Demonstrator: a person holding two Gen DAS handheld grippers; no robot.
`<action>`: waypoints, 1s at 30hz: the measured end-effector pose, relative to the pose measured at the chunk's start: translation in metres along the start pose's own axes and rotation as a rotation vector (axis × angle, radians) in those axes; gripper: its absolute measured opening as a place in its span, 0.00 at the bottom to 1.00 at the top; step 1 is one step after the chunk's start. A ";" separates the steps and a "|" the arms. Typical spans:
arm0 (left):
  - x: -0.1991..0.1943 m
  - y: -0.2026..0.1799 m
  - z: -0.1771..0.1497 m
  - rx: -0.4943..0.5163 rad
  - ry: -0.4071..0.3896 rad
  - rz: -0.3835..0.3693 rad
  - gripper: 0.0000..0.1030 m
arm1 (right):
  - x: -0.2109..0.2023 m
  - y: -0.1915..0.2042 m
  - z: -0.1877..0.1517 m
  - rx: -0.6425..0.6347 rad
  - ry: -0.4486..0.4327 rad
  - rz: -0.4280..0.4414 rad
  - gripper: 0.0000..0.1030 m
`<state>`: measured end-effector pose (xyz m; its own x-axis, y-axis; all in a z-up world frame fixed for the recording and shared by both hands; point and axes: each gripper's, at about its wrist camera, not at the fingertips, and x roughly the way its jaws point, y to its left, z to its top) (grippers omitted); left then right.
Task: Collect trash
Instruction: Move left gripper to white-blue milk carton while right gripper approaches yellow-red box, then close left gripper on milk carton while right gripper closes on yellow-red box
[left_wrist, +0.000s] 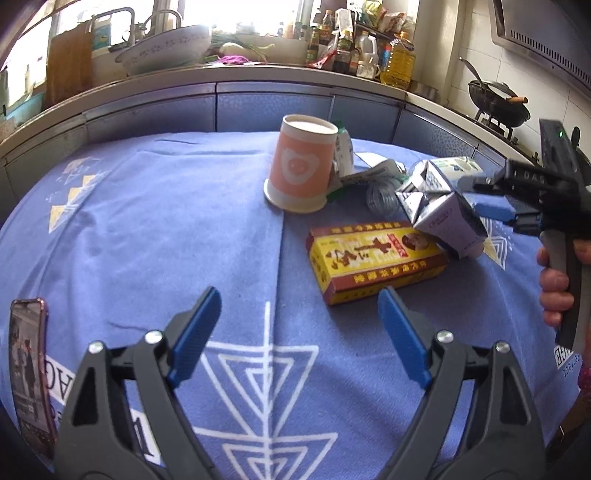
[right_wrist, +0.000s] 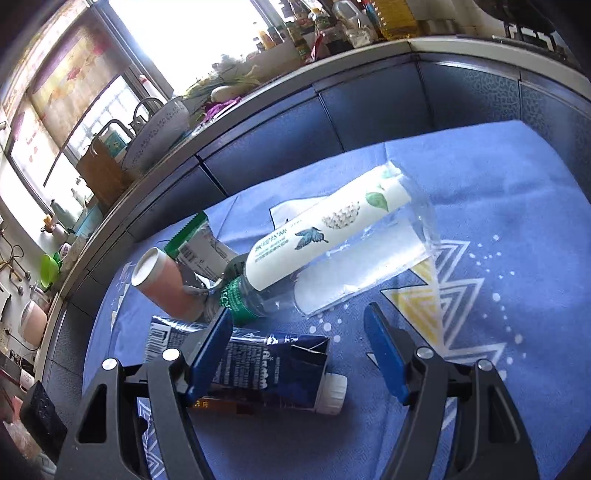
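Trash lies on a blue tablecloth (left_wrist: 147, 229): an upside-down orange paper cup (left_wrist: 301, 168), a yellow-red box (left_wrist: 373, 260), a dark milk carton (left_wrist: 439, 210), a clear plastic bottle (left_wrist: 380, 197) and crumpled wrappers. My left gripper (left_wrist: 297, 338) is open and empty, hovering near the box. My right gripper (right_wrist: 297, 350) is open, its left finger (right_wrist: 210, 350) against the milk carton (right_wrist: 258, 365), which lies between the jaws' left side. A white tube in clear wrap (right_wrist: 328, 229) and the cup (right_wrist: 166, 288) lie beyond. The right gripper also shows in the left wrist view (left_wrist: 480, 199).
A phone (left_wrist: 27, 373) lies at the cloth's left edge. A kitchen counter (left_wrist: 221, 74) behind holds a basin (left_wrist: 162, 48), oil bottles (left_wrist: 397, 62) and a wok (left_wrist: 498, 105).
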<state>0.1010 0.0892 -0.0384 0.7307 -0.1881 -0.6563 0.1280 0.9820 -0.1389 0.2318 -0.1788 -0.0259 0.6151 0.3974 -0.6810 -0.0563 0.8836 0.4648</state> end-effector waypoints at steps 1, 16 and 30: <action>-0.002 0.002 0.003 -0.009 -0.009 -0.005 0.81 | -0.002 0.000 -0.005 0.005 0.012 0.030 0.71; -0.021 -0.041 0.000 0.003 0.066 -0.269 0.87 | -0.100 -0.025 -0.096 0.058 -0.067 0.112 0.71; 0.012 -0.119 -0.036 0.273 0.121 -0.209 0.67 | -0.102 -0.027 -0.096 0.061 -0.061 0.064 0.71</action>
<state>0.0702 -0.0301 -0.0567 0.5873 -0.3703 -0.7197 0.4529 0.8873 -0.0869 0.0952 -0.2197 -0.0237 0.6584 0.4348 -0.6144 -0.0495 0.8395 0.5411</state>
